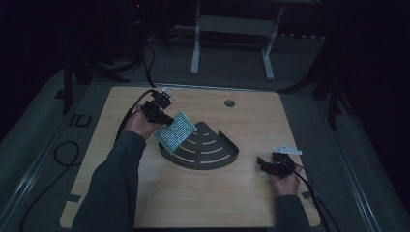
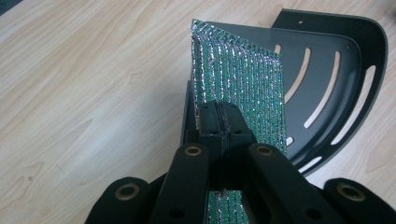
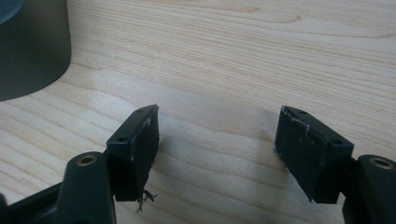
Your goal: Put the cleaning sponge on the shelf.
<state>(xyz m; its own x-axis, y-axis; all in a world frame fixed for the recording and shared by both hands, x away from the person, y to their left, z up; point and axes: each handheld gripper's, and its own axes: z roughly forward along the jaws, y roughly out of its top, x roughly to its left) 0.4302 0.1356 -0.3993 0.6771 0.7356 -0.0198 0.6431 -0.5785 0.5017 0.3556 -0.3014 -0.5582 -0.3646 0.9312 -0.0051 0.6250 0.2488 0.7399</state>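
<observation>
1. No text, label, brand, number or sign can be read in any of the three views.
2. The dim high view leaves small markings too dark to tell.

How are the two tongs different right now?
The left tongs are shut on a sparkly green cloth, while the right tongs are open and hold nothing. The left tongs are over the edge of the dark slotted shelf; the right tongs sit apart from it, low over the bare wooden table. Both are black, each held in a hand.
</observation>
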